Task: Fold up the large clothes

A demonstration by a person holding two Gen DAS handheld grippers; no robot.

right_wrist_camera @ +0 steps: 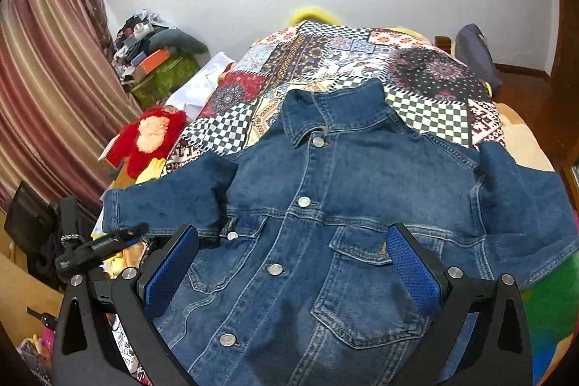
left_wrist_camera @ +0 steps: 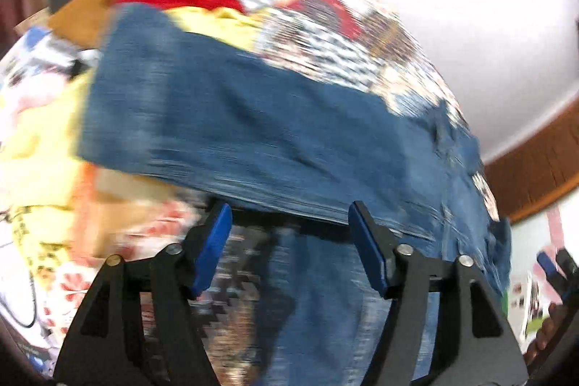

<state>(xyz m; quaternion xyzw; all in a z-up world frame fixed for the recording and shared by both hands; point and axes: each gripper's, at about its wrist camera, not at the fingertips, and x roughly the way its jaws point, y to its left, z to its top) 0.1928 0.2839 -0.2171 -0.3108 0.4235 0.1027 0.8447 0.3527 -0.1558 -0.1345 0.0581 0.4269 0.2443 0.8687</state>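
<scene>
Blue denim jacket lies buttoned, front up, across the patchwork bedspread, sleeves spread for folding; your left gripper and right gripper both gape empty

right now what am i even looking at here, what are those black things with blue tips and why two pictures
They are two hand-held grippers; a person carries one in each hand, each with a camera looking along its fingers. The blurry picture is from the left gripper, the sharp one from the right gripper. Both stand open and hold nothing. A blue denim jacket lies buttoned, front up, sleeves spread, on a bed with a patchwork cover. A red plush toy lies on the left. The left gripper also shows at the sharp picture's left edge, beside the sleeve.
</scene>
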